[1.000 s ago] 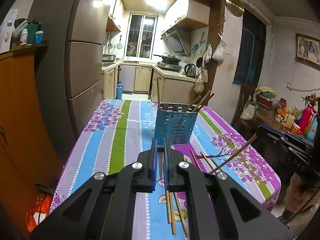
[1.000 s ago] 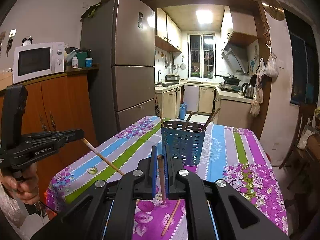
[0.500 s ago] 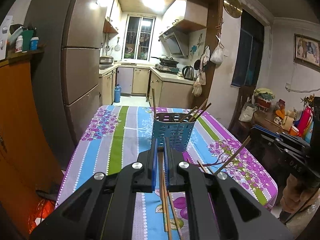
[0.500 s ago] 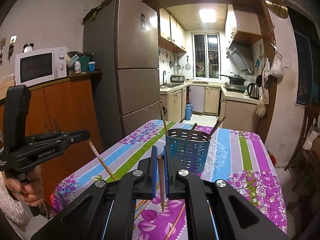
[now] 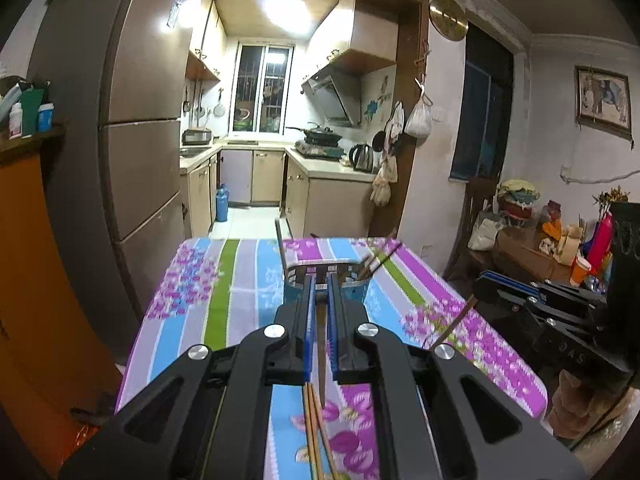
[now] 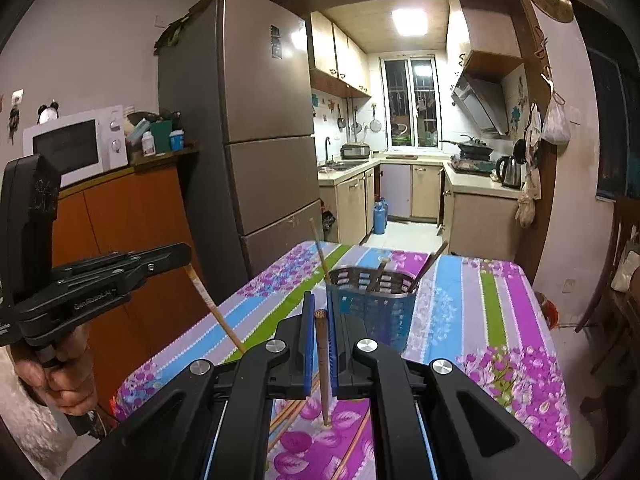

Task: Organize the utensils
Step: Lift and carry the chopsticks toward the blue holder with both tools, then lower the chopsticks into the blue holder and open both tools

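Right wrist view: right claw point(image 6: 320, 320) is clamped on a brown wooden chopstick point(image 6: 322, 368) hanging tip-down, with the blue slotted plastic utensil basket point(image 6: 372, 312) straight ahead on the tabletop point(image 6: 460, 304). Left claw point(image 5: 320, 292) pinches its own chopstick point(image 5: 321, 356), basket similarly dead ahead.

Home dining room: fridge point(image 6: 256, 128), microwave point(image 6: 74, 148), kitchen cabinets point(image 6: 424, 190) beyond the doorway.

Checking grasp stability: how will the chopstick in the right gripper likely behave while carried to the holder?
The chopstick looks thin, stiff and light. Pinched at one spot, it may pivot between the right gripper fingers. Being round, it would probably roll if dropped.
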`<action>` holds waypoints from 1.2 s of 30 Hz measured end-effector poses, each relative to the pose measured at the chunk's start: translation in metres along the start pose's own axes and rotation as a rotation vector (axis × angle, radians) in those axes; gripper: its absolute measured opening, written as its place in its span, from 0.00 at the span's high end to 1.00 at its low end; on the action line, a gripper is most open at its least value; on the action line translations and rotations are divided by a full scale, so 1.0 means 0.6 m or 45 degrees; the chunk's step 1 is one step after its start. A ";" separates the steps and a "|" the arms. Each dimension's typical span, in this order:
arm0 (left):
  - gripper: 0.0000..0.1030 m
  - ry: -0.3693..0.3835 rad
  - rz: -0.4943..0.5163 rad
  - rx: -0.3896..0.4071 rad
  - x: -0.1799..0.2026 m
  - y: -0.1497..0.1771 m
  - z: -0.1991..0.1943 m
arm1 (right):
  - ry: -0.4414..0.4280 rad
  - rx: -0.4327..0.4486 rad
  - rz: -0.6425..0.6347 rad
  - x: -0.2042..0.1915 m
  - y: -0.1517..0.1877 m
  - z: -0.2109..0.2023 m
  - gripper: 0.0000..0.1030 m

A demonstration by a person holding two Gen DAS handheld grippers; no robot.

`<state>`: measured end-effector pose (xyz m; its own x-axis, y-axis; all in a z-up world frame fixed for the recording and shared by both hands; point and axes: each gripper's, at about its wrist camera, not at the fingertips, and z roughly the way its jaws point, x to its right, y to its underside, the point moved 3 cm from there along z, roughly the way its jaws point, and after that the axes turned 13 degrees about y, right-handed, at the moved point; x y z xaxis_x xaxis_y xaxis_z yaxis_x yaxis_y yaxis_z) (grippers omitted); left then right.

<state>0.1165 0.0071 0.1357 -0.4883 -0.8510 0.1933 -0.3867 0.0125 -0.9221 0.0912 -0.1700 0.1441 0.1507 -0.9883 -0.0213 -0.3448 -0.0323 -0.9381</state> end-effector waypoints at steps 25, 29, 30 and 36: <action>0.96 -0.036 0.019 0.213 -0.052 -0.186 0.156 | 0.196 0.318 0.102 0.087 -0.240 0.122 0.93; 0.96 -0.044 0.015 0.202 -0.066 -0.180 0.178 | 0.205 0.271 0.146 0.103 -0.230 0.177 0.93; 0.96 -0.048 0.016 0.199 -0.068 -0.177 0.184 | 0.206 0.257 0.158 0.106 -0.225 0.188 0.93; 0.96 -0.044 0.007 0.162 -0.083 -0.162 0.225 | 0.218 0.182 0.180 0.109 -0.190 0.250 0.93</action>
<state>0.2840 -0.0226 0.1702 -0.4619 -0.8688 0.1787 -0.2808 -0.0479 -0.9586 0.2792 -0.2087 0.1979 -0.0528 -0.9927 -0.1082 -0.2149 0.1171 -0.9696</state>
